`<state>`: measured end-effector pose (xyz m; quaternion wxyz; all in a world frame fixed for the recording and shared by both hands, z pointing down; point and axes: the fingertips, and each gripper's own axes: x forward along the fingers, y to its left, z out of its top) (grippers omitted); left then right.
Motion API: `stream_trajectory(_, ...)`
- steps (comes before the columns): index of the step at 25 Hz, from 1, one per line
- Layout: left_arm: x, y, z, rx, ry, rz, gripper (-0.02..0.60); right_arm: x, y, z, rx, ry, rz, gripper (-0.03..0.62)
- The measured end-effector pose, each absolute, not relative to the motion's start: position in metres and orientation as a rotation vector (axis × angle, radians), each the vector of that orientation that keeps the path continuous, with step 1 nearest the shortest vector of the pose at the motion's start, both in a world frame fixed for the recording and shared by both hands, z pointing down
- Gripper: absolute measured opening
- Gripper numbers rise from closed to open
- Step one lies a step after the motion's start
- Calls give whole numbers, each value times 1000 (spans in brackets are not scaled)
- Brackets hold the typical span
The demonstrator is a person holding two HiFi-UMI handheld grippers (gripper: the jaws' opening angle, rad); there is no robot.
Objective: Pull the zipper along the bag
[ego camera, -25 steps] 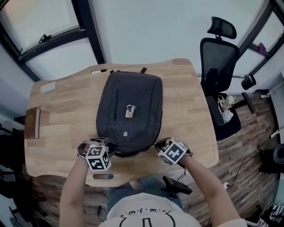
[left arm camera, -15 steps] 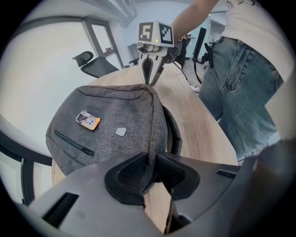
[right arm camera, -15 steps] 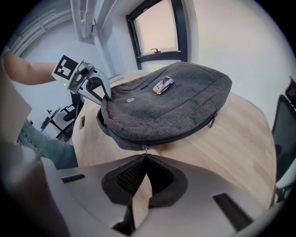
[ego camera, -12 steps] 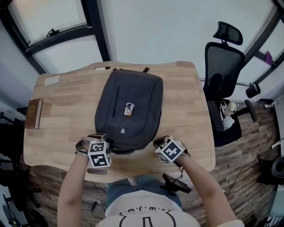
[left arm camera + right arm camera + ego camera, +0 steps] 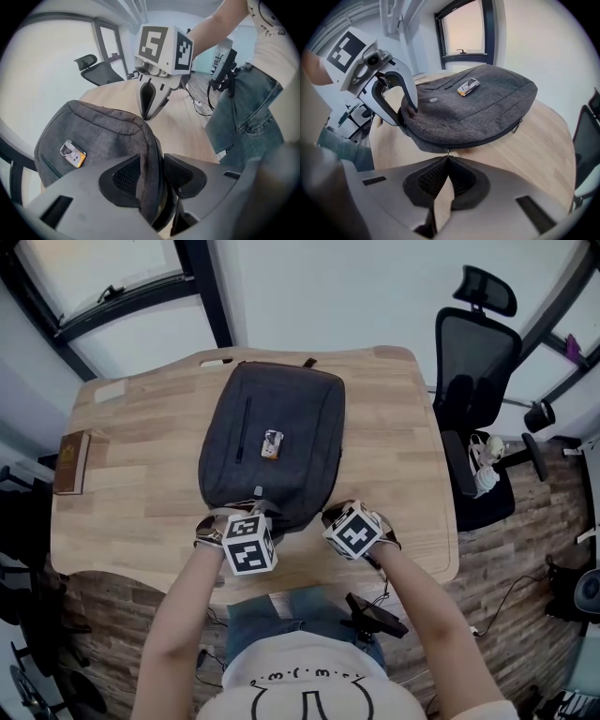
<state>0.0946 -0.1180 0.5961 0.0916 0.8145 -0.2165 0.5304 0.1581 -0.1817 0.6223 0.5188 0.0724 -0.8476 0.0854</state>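
Observation:
A dark grey backpack lies flat on the wooden table, a small photo tag on its top. My left gripper stands at the bag's near edge. Its jaws have just been opening, and a fold of the bag's rim stands between the pads without being squeezed. My right gripper is shut on the small metal zipper pull at the bag's near right corner. In the head view the left gripper and the right gripper sit close together at that edge.
A second zipper pull hangs on the bag's right side. At the table's left edge lies a brown book, with a pale card farther back. A black office chair stands right of the table. The person's body is close behind the near edge.
My left gripper has slid right along the bag's near edge, from the left corner toward the middle, and its jaws have widened. The right gripper has stayed at its corner.

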Motion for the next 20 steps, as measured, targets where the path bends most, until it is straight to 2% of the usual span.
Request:
stream_trajectory(3, 97, -125, 605, 2379, -660, 1614, 140, 160, -183, 621, 210, -2047, 238, 57)
stream_trajectory(4, 97, -125, 607, 2359, -657, 1616, 110, 160, -182, 621, 218, -2053, 247, 57)
stream_trajectory(8, 96, -124, 608, 2322, -663, 1598, 76, 162, -184, 620, 211, -2073, 222, 57)
stream_trajectory(20, 104, -127, 608, 2349, -637, 1610, 61, 177, -226, 619, 228, -2018, 29, 61)
